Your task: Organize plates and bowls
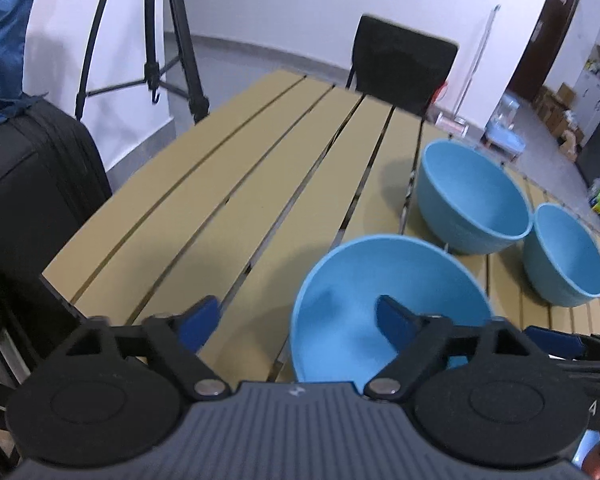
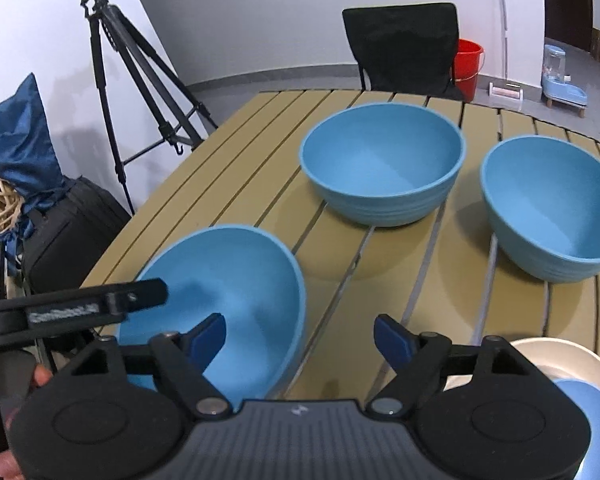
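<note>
Your left tongs (image 1: 296, 320) gape wide, gripping nothing, one blue pad over the rim of the nearest blue bowl (image 1: 364, 304) at the counter's (image 1: 228, 208) front edge. Your right tongs (image 2: 300, 334) spread wide and empty too, that same bowl just beside their left finger. Two more blue bowls (image 2: 384, 160) (image 2: 552, 204) sit upright farther back, near each other. A cream plate (image 2: 560, 360) pokes in at lower right.

Both the left gripper (image 1: 294, 320) and the right gripper (image 2: 300, 336) pointed steeply downward, jaws spread wide, gripping nothing.
</note>
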Tool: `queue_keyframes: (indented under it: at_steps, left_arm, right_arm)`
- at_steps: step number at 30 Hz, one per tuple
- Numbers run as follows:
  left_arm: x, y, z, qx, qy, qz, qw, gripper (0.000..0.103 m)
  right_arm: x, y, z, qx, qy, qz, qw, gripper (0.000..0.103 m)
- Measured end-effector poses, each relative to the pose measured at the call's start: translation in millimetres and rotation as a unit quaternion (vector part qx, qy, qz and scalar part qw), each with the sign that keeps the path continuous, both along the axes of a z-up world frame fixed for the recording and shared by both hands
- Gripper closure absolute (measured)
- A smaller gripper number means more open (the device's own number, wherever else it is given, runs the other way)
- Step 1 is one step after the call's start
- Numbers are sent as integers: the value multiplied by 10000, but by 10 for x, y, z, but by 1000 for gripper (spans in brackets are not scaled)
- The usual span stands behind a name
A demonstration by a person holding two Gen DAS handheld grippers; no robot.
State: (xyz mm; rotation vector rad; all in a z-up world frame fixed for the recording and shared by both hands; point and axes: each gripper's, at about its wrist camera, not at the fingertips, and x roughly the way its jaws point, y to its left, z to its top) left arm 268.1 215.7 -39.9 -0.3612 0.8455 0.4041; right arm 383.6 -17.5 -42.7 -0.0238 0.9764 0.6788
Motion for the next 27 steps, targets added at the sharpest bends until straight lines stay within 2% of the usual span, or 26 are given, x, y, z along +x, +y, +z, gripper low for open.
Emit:
queue_keyframes:
  at_steps: [2, 12, 27]
  left_arm:
    - [-102, -9, 43, 21, -213, 26, 9998, 0]
    - [-395, -272, 204, 176, -651, -213, 9975, 0]
    - [-466, -914, 250, 343, -760, -937, 9921, 0]
  right_arm:
    - [-35, -91, 34, -52, -102, -110, 9999, 0]
    - [-256, -736, 252, -139, -573, -893, 9943, 0]
    - [-554, -1478, 292, -129, -802, -1514, 9851, 0]
